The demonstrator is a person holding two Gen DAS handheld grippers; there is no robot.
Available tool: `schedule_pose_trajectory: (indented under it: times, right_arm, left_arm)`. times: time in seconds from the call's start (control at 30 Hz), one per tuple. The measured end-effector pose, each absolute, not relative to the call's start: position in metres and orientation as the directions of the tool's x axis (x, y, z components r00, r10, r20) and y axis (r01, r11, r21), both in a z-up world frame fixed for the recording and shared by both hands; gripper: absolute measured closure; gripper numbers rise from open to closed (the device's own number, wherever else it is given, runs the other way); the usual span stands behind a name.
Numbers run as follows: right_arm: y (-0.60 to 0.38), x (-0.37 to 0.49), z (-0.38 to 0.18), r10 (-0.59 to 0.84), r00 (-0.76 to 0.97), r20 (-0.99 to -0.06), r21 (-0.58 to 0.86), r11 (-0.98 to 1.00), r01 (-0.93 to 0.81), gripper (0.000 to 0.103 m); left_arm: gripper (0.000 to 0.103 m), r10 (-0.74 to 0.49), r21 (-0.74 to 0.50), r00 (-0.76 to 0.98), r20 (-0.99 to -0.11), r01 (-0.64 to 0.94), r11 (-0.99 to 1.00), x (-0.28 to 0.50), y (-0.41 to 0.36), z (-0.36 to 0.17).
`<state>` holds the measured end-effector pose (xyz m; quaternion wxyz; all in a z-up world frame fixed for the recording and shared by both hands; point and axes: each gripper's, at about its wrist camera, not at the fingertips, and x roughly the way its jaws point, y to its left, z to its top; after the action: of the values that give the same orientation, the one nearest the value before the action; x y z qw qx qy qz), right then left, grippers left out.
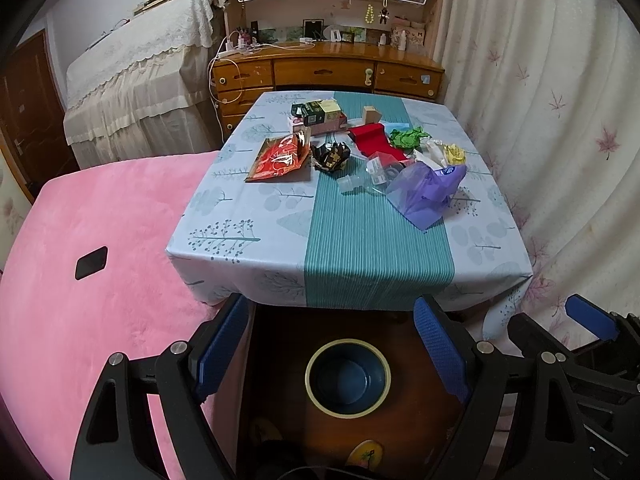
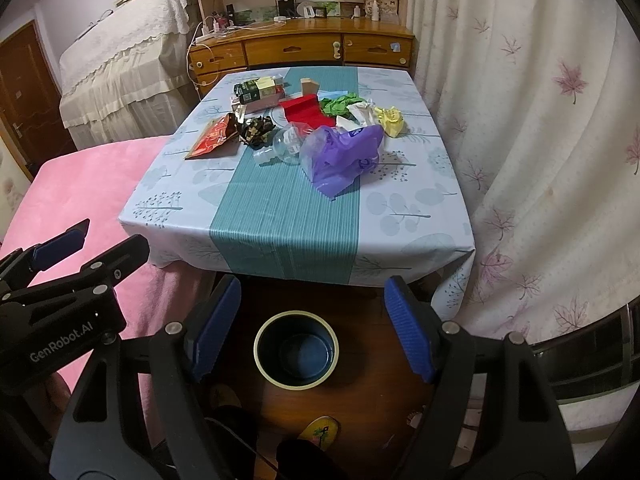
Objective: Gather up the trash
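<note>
Starting: reach your right tool to the purple bag first.
Tools: both wide apart, holding nothing.
Bin: below the table.

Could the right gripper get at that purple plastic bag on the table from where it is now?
Probably yes. The right gripper is open and empty, and the purple bag is the nearest trash, with only bare tablecloth before it.

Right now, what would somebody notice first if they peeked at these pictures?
Probably the heap of colourful trash in the middle of the table: a purple plastic bag nearest, a red paper behind it, and an orange snack packet to the left. Then the dark blue bin on the floor, empty, just below the table's near edge.
</note>
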<state>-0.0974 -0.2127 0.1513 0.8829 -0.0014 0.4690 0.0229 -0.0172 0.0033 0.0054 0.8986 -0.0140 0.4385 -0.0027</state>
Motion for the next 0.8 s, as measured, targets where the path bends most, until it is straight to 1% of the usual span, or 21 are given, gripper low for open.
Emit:
schedule_pose_trajectory:
  times: [0.8]
  right_arm:
    - [-0.2084,-0.1041,0.1514,0.051,0.559,-0.827,0.027,0.998,-0.051,0.031]
  left_arm:
    - [0.017,0.006,-0.015,0.616,-0.788,-0.030,0.999,-0.0258,0.0014,0.0069]
